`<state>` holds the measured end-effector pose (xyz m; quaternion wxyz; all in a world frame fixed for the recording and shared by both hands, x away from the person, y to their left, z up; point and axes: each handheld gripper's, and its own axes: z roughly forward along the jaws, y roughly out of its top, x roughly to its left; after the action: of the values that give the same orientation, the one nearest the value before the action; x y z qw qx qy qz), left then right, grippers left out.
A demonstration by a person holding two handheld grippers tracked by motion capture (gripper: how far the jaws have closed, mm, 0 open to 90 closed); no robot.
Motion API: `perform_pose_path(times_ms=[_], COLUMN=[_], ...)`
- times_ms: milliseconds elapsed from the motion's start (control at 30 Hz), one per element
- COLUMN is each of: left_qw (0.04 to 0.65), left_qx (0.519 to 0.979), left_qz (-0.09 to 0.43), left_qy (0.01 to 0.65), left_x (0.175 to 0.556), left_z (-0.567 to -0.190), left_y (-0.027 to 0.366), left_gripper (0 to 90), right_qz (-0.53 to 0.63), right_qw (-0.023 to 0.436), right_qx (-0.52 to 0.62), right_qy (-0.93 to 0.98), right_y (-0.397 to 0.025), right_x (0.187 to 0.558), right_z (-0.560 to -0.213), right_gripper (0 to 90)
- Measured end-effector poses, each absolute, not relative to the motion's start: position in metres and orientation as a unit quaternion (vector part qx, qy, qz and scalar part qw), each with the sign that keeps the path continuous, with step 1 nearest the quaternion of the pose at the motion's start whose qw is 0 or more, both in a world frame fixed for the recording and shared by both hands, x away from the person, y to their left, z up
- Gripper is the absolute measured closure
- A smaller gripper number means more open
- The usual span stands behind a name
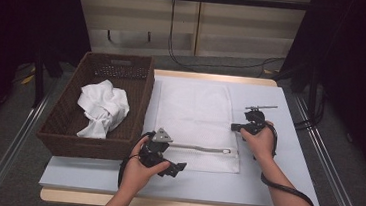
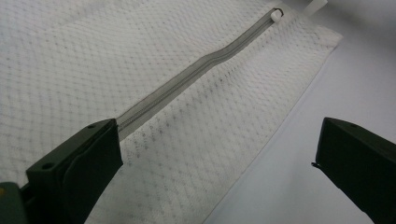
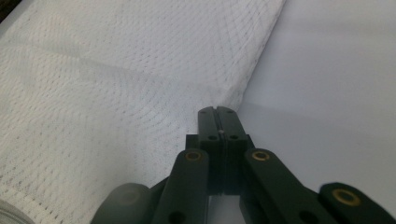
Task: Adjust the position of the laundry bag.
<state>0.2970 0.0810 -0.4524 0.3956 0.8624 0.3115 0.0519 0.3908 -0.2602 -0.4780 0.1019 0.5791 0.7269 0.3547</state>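
Left gripper (image 1: 177, 169), fingers spread wide, hovers over the mesh laundry bag (image 1: 195, 114) near its zipper (image 2: 187, 74); right gripper (image 1: 234, 128) pinches the bag's right edge.

One white mesh laundry bag (image 1: 194, 119) is lying flat on the table (image 1: 286, 157), and one zipper (image 1: 202, 148) is running along its near edge, carrying one white pull (image 2: 276, 15) at its right end. One brown wicker basket (image 1: 64, 122) is sitting at the left, and one crumpled white cloth (image 1: 102, 107) is lying inside it. Two grippers are working here: the left gripper (image 1: 177, 169) near the zipper and the right gripper (image 1: 235, 128) at the bag's right edge. Two hands are holding them, one each.
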Motion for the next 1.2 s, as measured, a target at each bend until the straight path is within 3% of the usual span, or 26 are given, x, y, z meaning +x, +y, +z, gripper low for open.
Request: perform_pose_path(times_ms=[1200], left_qw=[0.396], left_qx=[0.863], left_qz=[0.05], left_qy=[0.31], left_x=[0.296], left_z=[-0.451], left_y=[0.069], left_gripper=[0.1], right_qz=[0.349], right_qw=[0.111], right_qx=[0.605], right_qy=[0.707], right_y=[-0.31], right_x=[0.371], right_z=[-0.477], right_gripper=[89.9])
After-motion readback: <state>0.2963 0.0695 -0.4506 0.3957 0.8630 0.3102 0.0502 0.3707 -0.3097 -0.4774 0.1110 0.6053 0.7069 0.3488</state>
